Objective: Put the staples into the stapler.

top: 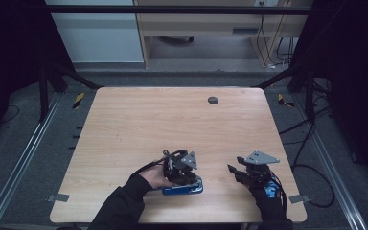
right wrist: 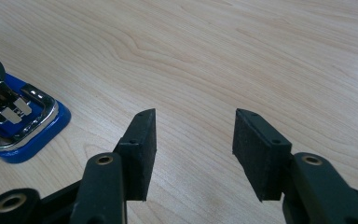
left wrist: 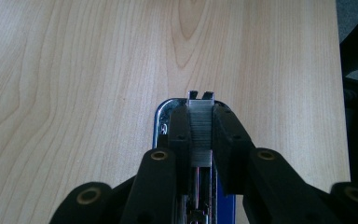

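A stapler with a blue base [top: 182,190] lies near the table's front edge, its top swung open. In the left gripper view its chrome front [left wrist: 161,122] shows under my jaws. My left gripper [left wrist: 201,114] is shut on a silver strip of staples [left wrist: 200,135] that sits along the stapler's metal channel. In the high view the left gripper [top: 190,180] rests right over the stapler. To its right my right gripper [top: 235,168] stands open above bare wood. From the right gripper [right wrist: 195,126] view nothing lies between its pads, and the stapler [right wrist: 51,128] is off to the left.
The wooden table [top: 172,120] has a dark round grommet [top: 213,100] near its far edge. Metal rails and cables run along the floor on both sides. A desk stands behind the table.
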The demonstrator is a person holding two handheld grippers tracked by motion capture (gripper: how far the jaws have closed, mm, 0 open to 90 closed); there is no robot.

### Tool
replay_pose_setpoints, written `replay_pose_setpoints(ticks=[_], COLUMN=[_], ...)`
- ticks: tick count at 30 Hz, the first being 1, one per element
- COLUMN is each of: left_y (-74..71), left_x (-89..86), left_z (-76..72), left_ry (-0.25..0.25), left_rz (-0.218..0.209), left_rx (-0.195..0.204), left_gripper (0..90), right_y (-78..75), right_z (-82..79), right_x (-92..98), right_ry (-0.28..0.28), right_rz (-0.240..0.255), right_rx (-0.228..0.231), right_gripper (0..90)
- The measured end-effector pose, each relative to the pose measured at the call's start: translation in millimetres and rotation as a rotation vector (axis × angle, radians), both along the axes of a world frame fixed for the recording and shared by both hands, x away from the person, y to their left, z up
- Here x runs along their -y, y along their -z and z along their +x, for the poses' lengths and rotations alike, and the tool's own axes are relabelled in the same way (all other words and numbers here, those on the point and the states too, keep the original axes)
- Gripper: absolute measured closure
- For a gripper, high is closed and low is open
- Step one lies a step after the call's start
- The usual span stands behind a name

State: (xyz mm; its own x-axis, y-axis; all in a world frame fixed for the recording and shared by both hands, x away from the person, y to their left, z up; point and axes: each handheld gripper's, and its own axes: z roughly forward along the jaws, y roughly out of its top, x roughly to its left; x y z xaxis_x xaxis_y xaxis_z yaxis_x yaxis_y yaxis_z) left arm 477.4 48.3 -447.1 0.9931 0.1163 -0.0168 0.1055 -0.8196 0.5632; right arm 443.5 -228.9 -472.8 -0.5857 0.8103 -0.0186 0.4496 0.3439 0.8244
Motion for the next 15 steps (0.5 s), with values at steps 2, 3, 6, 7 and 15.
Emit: replay_pose_setpoints(ticks=[2,3,6,7,15], left_y=[-0.2,0.0,-0.1,-0.1,0.5], left_x=[-0.1,0.0,0.0,0.1,0.5], left_z=[0.3,0.2,0.1,0.1,0.3], left_ry=[-0.002,-0.002,-0.004,-0.005,-0.005], left_rz=[0.004,0.001,0.003,0.003,0.003], left_rx=[-0.002,-0.003,-0.002,-0.003,-0.006], left_gripper=[77.6,77.6,77.6,77.6,77.3], right_y=[-0.1,-0.1,-0.1,0.0,-0.2], right_z=[-0.1,-0.2,0.1,0.1,0.0], right_x=[-0.1,-0.1,0.3,0.2,0.0], right_ry=[-0.002,-0.001,-0.001,-0.001,-0.001], right_rz=[0.001,0.000,-0.001,-0.001,0.000], right_rx=[-0.001,-0.001,0.001,0.002,0.001], right_gripper=[49.6,49.6,49.6,49.6,49.6])
